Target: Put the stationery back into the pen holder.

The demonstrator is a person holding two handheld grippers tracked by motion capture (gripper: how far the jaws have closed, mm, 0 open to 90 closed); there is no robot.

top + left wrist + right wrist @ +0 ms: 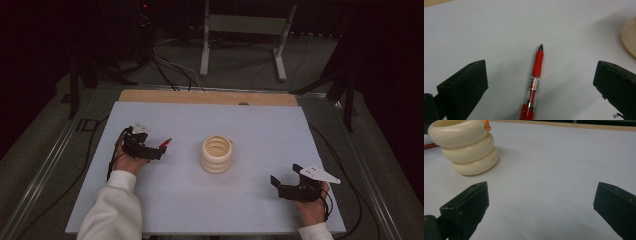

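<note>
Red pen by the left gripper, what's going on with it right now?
A person holds a gripper in each hand over the table. The left gripper has its jaws wide open, with the red pen lying on the table between them, untouched by either jaw, its tip pointing away from the gripper. The cream ringed holder stands upright mid-table. The right gripper sits open near the front right, holding nothing.

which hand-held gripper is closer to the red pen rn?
Left. The left hand-held gripper has the red pen lying between its open jaws, untouched. The right hand-held gripper sits across the table, beyond the cream ring holder.
</note>
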